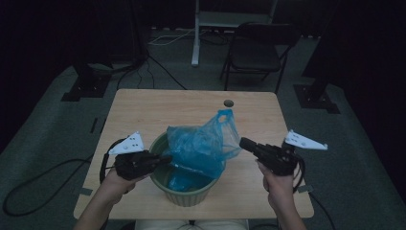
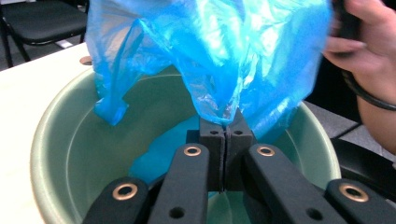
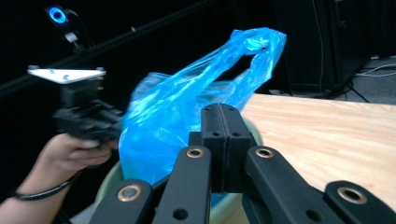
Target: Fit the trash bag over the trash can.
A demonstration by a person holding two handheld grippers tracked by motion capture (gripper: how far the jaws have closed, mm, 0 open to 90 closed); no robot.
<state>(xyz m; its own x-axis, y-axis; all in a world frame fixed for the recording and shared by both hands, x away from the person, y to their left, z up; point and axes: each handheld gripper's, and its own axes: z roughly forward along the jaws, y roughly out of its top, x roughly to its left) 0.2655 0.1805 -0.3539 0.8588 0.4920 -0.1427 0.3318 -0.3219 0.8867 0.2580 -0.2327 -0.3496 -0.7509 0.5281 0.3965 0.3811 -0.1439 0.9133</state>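
Bag (image 1: 203,143) in green bowl (image 1: 184,195), pinched by left tool (image 2: 225,128); right tool (image 3: 225,116) pressed together, empty.

The room is dim, its far walls lost in darkness, and a grey carpeted floor (image 1: 43,120) spreads under a light wooden tabletop (image 1: 158,108) with a small round hole (image 1: 229,103) near its far edge. Beyond it stand a dark folding chair (image 1: 258,50) and a pale upright stand (image 1: 196,33), with black cables (image 1: 158,64) trailing across the floor. Dark stand bases (image 1: 86,86) sit on either side of the tabletop.
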